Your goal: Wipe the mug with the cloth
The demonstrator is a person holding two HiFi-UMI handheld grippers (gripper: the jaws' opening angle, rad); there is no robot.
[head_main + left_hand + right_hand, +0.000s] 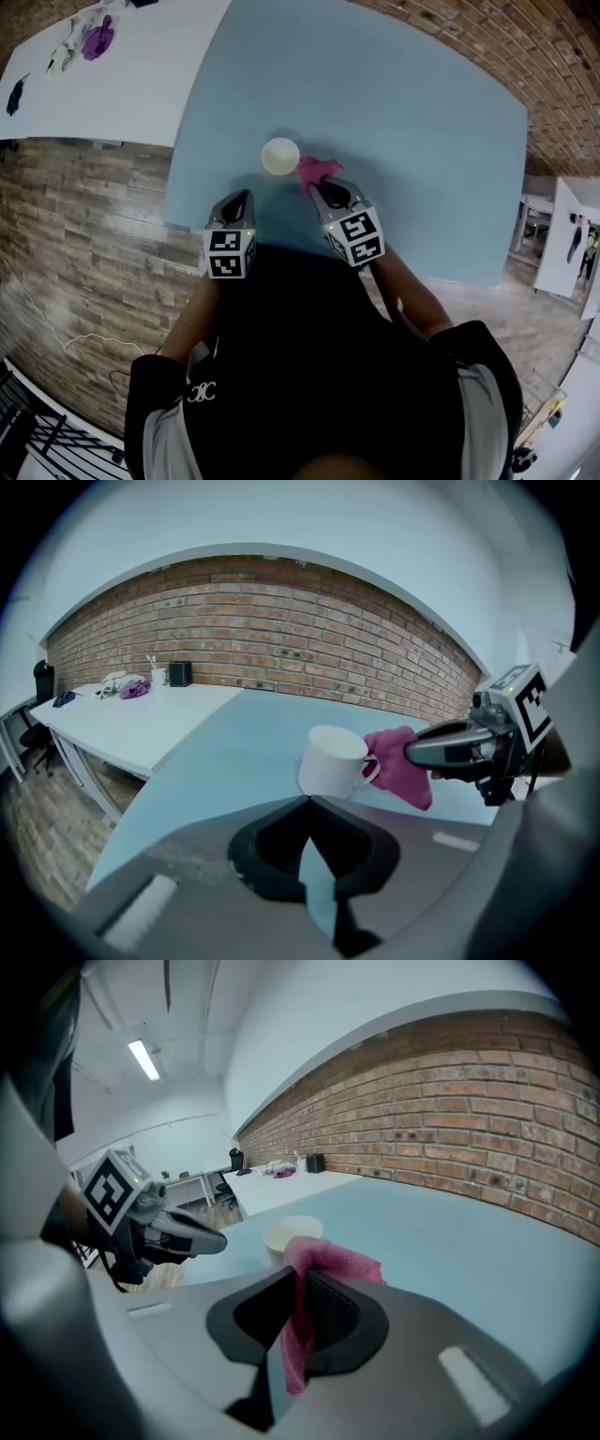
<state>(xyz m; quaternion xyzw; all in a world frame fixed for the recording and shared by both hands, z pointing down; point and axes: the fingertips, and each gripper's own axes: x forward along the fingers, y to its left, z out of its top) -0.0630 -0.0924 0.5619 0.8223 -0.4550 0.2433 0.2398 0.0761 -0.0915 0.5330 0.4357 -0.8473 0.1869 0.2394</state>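
mug (330, 761): rigid, probably light, steady by handle (372, 772) | cloth (323, 1258): soft, clamped in right hand-held gripper (296, 1283) | left hand-held gripper (307, 803): closed, empty

Desk (422, 122) open beyond and left of mug (280, 156), cloth (319, 169) in right hand-held gripper (317, 190) blocking its right side

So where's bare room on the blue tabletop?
Everything beyond the round white mug and off to the right is bare light-blue tabletop, out to the brick wall. Crowded only at the near edge: mug, pink cloth in the shut right gripper, empty shut left gripper.
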